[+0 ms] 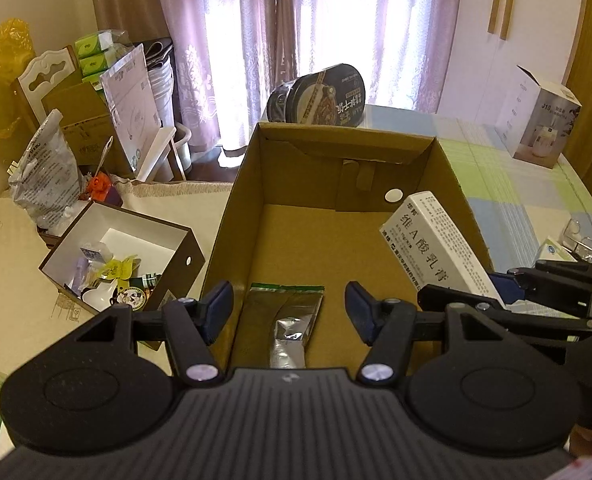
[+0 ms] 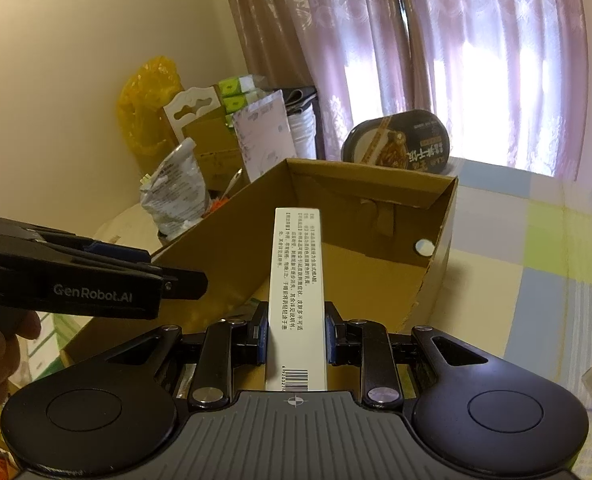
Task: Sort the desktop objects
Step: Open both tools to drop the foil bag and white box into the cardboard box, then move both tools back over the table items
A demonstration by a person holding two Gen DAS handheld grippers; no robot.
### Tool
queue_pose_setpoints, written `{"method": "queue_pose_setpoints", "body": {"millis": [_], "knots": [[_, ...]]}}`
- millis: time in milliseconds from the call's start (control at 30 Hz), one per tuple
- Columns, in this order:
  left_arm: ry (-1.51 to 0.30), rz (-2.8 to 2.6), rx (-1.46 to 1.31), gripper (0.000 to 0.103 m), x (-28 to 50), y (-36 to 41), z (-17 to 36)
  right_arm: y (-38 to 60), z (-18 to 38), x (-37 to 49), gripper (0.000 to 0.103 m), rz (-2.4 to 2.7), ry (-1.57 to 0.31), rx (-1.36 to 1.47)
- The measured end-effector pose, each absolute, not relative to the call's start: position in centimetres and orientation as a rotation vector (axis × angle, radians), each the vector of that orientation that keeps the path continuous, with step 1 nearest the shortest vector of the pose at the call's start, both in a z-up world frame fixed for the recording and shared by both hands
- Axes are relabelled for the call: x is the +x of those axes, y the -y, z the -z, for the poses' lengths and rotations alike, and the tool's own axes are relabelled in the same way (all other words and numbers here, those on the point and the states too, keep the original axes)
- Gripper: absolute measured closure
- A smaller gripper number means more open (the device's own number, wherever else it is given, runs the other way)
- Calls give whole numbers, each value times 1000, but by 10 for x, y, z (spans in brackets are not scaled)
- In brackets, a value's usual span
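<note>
Your right gripper (image 2: pixel 296 334) clamps a long white printed carton (image 2: pixel 296 280) over the open brown cardboard box (image 1: pixel 239 200); your left gripper (image 1: pixel 287 312) gapes wide above a silver foil sachet (image 1: pixel 283 320).

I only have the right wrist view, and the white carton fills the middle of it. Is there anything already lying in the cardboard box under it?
Observer: Yes. A silver foil sachet lies flat on the floor of the cardboard box, near its front edge.
Operator: Where is the left gripper, and is it holding anything?
Observer: The left gripper hovers over that sachet with its jaws open and nothing between them.
Operator: What sits left of the big box?
Observer: A small white-lined box holding assorted small items.
Operator: How does my carton look from there?
Observer: The white carton is tilted above the box's right side, clamped in the right gripper.
</note>
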State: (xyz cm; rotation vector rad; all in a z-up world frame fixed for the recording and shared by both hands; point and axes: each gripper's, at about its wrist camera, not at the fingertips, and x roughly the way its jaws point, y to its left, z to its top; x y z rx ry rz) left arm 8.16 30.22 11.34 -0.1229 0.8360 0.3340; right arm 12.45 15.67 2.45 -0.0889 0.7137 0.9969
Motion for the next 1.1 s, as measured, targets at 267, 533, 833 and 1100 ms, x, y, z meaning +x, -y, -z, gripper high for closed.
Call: {"method": "queue_pose_setpoints", "body": {"millis": [267,533,833,1100], "knots": [[-830,-342,-130,44,80,-303,-113,-153,-30,122,54,-1000,-679,-92],[-816,-339,-126,41,80,-299,-117,-142,-37,123,54,-976,-638,-109],[-778,-285,-100,37,83,-274,-127,-108,-52,124,53,-911,-569,-117],[-715,-182,-93,26,90,-230,-138,-56,-52,128,42,-800,-539,-124]]}}
